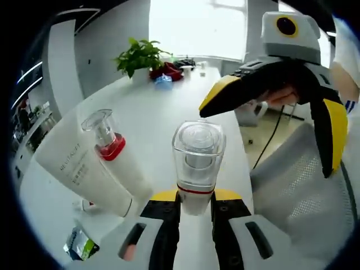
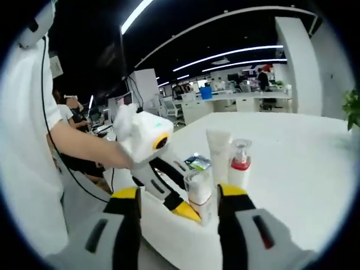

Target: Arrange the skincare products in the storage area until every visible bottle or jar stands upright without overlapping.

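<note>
A small bottle (image 1: pixel 197 163) with a clear cap and a red band stands upright between my left gripper's (image 1: pixel 197 207) jaws, which are shut on its base. In the right gripper view the same bottle (image 2: pixel 198 194) sits near the table's edge, held by the left gripper (image 2: pixel 179 203). A white tube (image 1: pixel 84 169) and a pump bottle (image 1: pixel 112 147) with a red collar stand close together to its left; both tube (image 2: pixel 217 151) and pump bottle (image 2: pixel 239 163) are upright. My right gripper (image 2: pixel 180 225) is open, its jaws (image 1: pixel 267 135) spread above and right of the held bottle.
A green sachet (image 1: pixel 80 244) lies on the white table (image 1: pixel 169 107) near the tube. A potted plant (image 1: pixel 140 56) and red items (image 1: pixel 167 70) sit at the far end. A grey mesh chair (image 1: pixel 298 185) stands off the table's right edge. A person's arm (image 2: pixel 79 147) reaches in.
</note>
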A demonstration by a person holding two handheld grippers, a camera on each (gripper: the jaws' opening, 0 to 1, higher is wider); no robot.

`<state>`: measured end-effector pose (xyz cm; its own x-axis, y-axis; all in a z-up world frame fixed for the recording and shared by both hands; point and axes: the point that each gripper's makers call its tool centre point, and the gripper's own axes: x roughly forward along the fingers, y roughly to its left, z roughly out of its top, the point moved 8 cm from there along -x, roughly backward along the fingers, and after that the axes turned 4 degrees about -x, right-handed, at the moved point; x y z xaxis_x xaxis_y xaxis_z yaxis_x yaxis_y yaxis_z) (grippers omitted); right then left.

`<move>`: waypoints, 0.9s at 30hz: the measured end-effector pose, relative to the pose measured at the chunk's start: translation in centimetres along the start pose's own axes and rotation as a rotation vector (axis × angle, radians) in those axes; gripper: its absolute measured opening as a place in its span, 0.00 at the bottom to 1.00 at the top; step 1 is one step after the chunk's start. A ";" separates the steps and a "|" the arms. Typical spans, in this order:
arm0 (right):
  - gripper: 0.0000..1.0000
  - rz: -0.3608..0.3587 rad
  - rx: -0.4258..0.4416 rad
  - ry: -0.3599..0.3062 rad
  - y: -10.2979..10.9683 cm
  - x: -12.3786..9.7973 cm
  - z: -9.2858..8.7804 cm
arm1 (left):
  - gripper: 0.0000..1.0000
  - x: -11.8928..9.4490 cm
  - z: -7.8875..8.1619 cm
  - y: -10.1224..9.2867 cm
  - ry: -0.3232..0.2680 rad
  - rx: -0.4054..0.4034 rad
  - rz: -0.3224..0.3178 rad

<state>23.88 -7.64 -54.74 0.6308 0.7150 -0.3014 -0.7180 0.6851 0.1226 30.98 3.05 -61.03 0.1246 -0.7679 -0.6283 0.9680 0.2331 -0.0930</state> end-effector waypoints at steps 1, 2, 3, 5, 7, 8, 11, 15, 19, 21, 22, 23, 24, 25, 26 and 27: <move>0.55 -0.005 0.007 0.000 -0.1 0.0 -0.1 | 0.17 0.2 -0.1 0.2 0.001 0.002 0.002; 0.55 -0.008 0.013 0.001 -0.1 0.0 -0.3 | 0.17 0.3 -0.2 0.3 0.000 0.002 0.003; 0.55 -0.010 0.019 0.003 -0.2 0.1 -0.5 | 0.17 0.4 -0.2 0.4 -0.003 -0.001 0.005; 0.55 -0.012 0.023 0.015 -0.2 0.1 -0.8 | 0.17 0.7 -0.5 0.8 -0.007 -0.004 0.007; 0.55 -0.011 0.027 0.021 -0.2 0.2 -1.0 | 0.17 1.1 -0.7 1.1 -0.002 -0.010 0.009; 0.55 -0.012 0.029 0.021 -0.2 0.2 -1.0 | 0.17 1.2 -0.8 1.2 0.001 -0.013 0.011; 0.55 -0.021 0.043 0.015 -0.3 0.2 -1.1 | 0.17 1.7 -1.0 1.5 -0.003 -0.022 0.014; 0.56 -0.034 0.053 0.015 -0.6 0.1 -1.4 | 0.17 2.2 -0.9 2.0 -0.043 -0.020 0.009; 0.56 -0.047 0.069 0.024 -0.8 0.0 -1.9 | 0.17 2.7 -0.9 2.3 -0.045 -0.006 0.004; 0.56 -0.054 0.074 0.027 -0.8 0.0 -2.0 | 0.17 3.1 -1.2 2.6 -0.032 0.015 0.007; 0.56 -0.056 0.077 0.026 -0.9 -0.1 -2.1 | 0.17 3.2 -1.2 2.7 -0.032 0.014 0.005; 0.56 -0.059 0.081 0.026 -0.9 -0.1 -2.1 | 0.17 3.2 -1.3 2.8 -0.031 0.015 0.005; 0.56 -0.061 0.083 0.025 -0.9 -0.1 -2.2 | 0.17 3.2 -1.3 2.8 -0.029 0.020 0.006; 0.56 -0.062 0.087 0.027 -0.9 -0.1 -2.2 | 0.17 3.2 -1.3 2.9 -0.027 0.022 0.007; 0.56 -0.063 0.088 0.028 -0.9 -0.1 -2.3 | 0.17 3.3 -1.3 3.0 -0.024 0.022 0.009; 0.56 -0.064 0.089 0.030 -0.9 0.0 -2.3 | 0.17 3.3 -1.3 3.1 -0.023 0.021 0.007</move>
<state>23.87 -8.61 -57.08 0.6642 0.6659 -0.3396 -0.6468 0.7398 0.1854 34.14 2.06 -64.40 0.1364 -0.7800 -0.6107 0.9714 0.2262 -0.0720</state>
